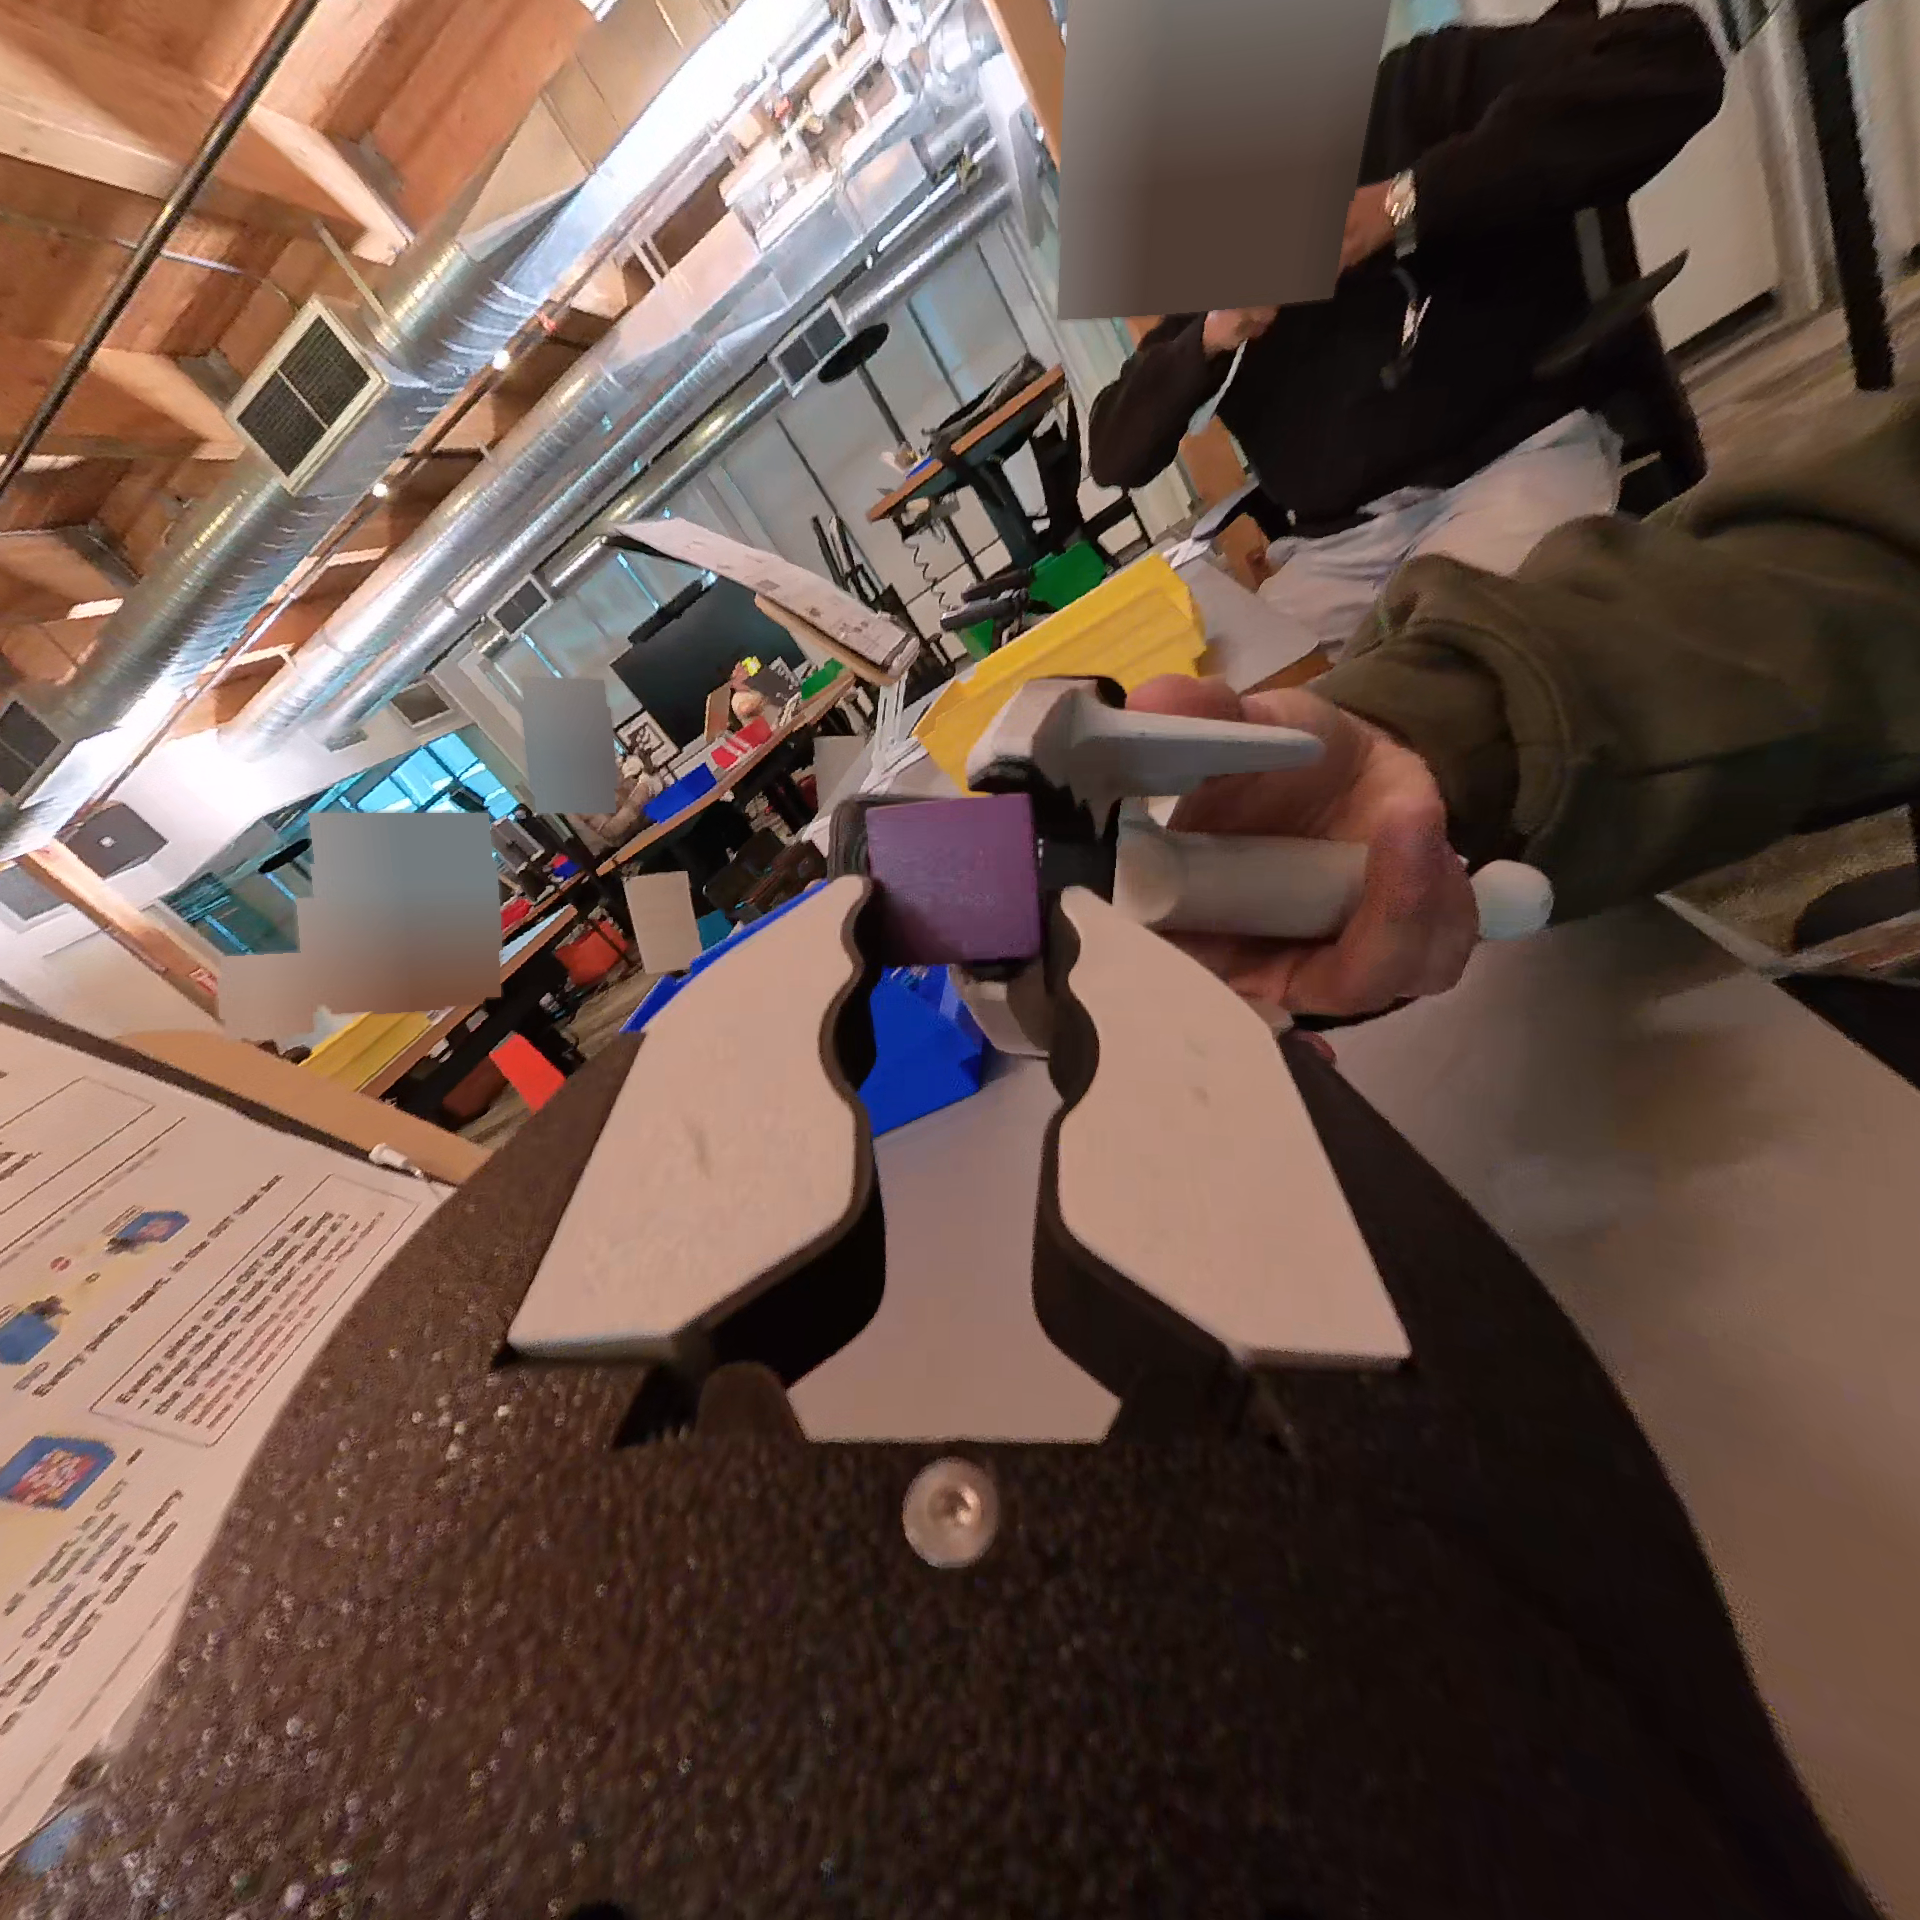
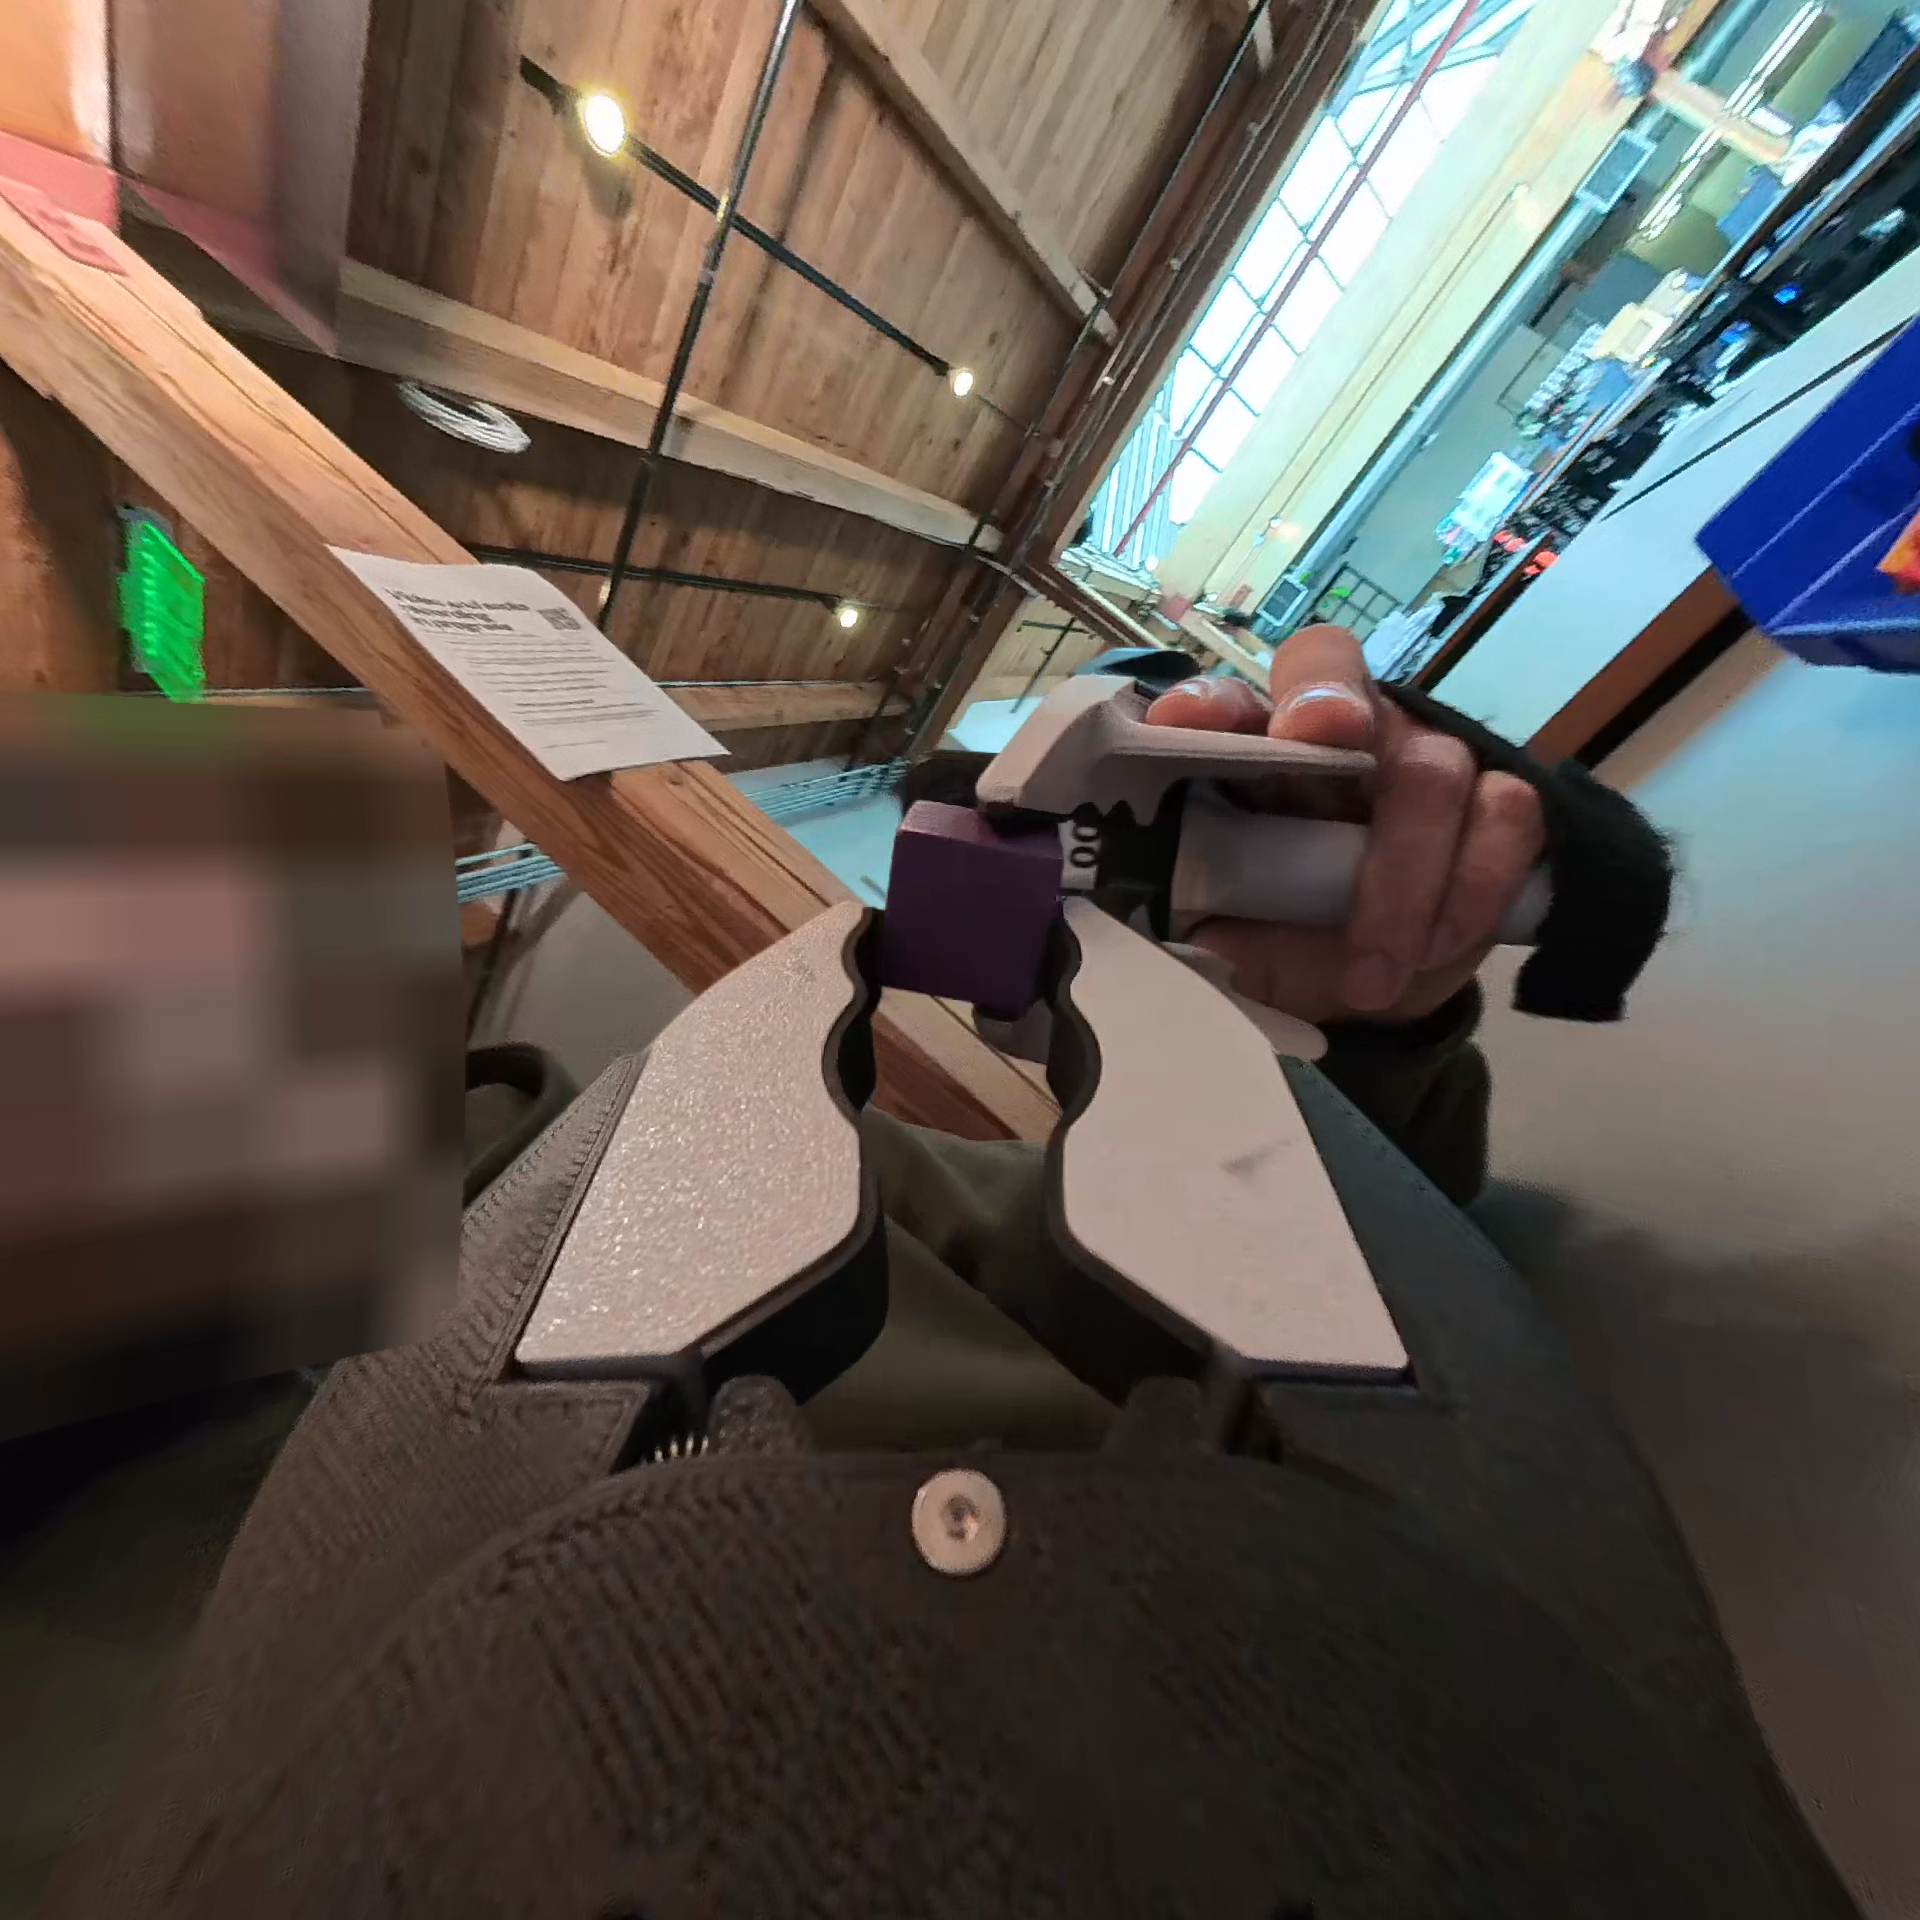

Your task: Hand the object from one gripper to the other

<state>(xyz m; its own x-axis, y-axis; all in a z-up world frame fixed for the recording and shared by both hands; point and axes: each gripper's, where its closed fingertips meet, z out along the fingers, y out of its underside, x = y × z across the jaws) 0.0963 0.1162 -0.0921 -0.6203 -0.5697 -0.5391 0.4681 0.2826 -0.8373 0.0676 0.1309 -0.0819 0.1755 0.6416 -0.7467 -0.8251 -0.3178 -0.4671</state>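
A purple cube [image 1: 954, 881] is held in the air between both grippers. My left gripper [image 1: 964, 914] has its two fingertips pressed on the cube's left and right sides. My right gripper comes in from the right, held by a hand, and its grey fingers [image 1: 1039, 727] sit above and below the cube. In the right wrist view the cube [image 2: 966, 904] sits between my right gripper's [image 2: 966, 940] fingertips. There the left gripper's fingers [image 2: 1049, 758], held by a hand, clamp it from above and below.
A blue bin [image 1: 925, 1049] and yellow bins [image 1: 1091, 644] stand on the grey table [image 1: 1558, 1195] beyond the grippers. A printed sheet [image 1: 156, 1299] lies at the left. A person in a dark top [image 1: 1403, 343] sits behind. A wooden beam [image 2: 520, 727] runs behind the cube.
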